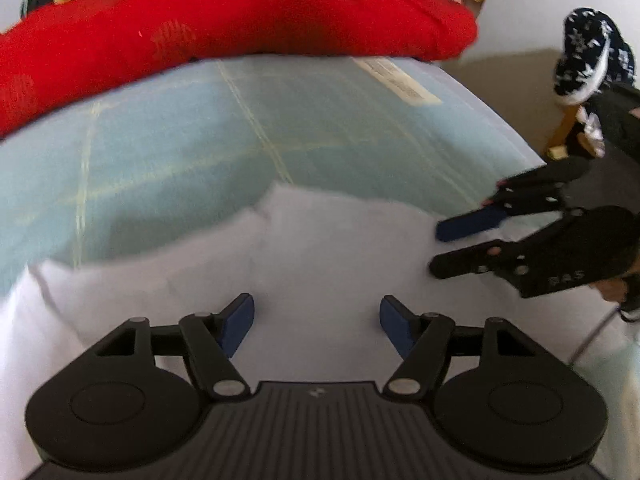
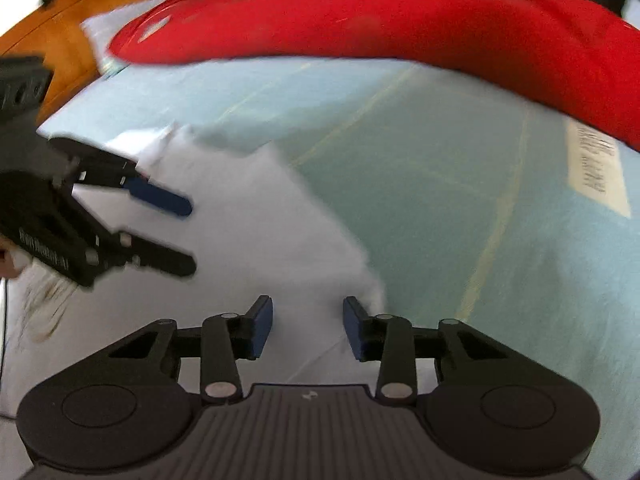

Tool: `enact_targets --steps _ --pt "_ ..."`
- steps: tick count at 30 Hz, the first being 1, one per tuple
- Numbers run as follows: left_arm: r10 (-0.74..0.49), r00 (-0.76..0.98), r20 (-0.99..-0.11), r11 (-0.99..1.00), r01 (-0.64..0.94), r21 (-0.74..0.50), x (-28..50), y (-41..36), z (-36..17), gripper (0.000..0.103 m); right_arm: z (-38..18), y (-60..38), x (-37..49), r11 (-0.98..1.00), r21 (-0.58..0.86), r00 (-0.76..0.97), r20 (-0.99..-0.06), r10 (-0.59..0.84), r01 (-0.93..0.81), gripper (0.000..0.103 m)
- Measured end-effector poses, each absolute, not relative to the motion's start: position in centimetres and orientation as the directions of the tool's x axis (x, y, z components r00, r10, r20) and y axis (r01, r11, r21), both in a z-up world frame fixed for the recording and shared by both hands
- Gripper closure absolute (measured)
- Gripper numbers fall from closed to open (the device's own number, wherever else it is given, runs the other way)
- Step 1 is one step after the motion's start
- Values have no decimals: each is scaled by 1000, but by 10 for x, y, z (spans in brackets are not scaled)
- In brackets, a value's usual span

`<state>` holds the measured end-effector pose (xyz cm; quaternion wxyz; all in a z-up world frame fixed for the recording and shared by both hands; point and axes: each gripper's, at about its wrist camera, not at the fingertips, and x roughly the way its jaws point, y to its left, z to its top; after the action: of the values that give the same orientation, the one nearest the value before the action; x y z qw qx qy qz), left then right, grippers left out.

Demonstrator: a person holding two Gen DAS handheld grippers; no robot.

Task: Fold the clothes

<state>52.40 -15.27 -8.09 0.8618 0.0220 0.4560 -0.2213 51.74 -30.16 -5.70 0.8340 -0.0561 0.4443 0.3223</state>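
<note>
A pale lavender-white garment (image 1: 328, 256) lies spread on a light blue sheet (image 1: 192, 136), and it shows again in the right wrist view (image 2: 240, 240). My left gripper (image 1: 317, 320) hovers over the cloth, open, with nothing between its blue pads. It appears from the side in the right wrist view (image 2: 191, 236), at the left. My right gripper (image 2: 308, 328) is open above the garment's right edge; in the left wrist view it (image 1: 434, 250) enters from the right with its fingers apart. The frames are blurred by motion.
A big red cloth (image 1: 240, 20) lies bunched along the far side of the sheet, also seen from the right wrist (image 2: 400, 20). A white label (image 2: 598, 170) is on the sheet. A wooden board (image 2: 60, 32) stands far left. A dark starred garment (image 1: 592, 52) hangs beyond the bed.
</note>
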Motion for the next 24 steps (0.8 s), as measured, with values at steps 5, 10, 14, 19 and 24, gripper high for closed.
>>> enact_targets --steps 5,10,14,19,24 --pt "-369 515 -774 912 360 -196 521 -147 -59 33 -38 -308 513 810 181 419 -781 462 -557 50" --pt "-376 508 -775 908 368 -199 470 -143 -48 32 -18 -313 447 827 178 441 -775 452 -533 28" --pt "-369 500 -783 918 325 -226 445 -144 -60 31 -44 -303 424 862 174 447 -797 407 -477 22" --pt "-357 511 -782 929 280 -241 442 -146 -74 26 -70 -294 422 905 196 495 -783 376 -378 0" --pt "-354 507 -786 931 266 -248 451 -147 -70 26 -71 -297 418 904 180 505 -779 372 -389 0"
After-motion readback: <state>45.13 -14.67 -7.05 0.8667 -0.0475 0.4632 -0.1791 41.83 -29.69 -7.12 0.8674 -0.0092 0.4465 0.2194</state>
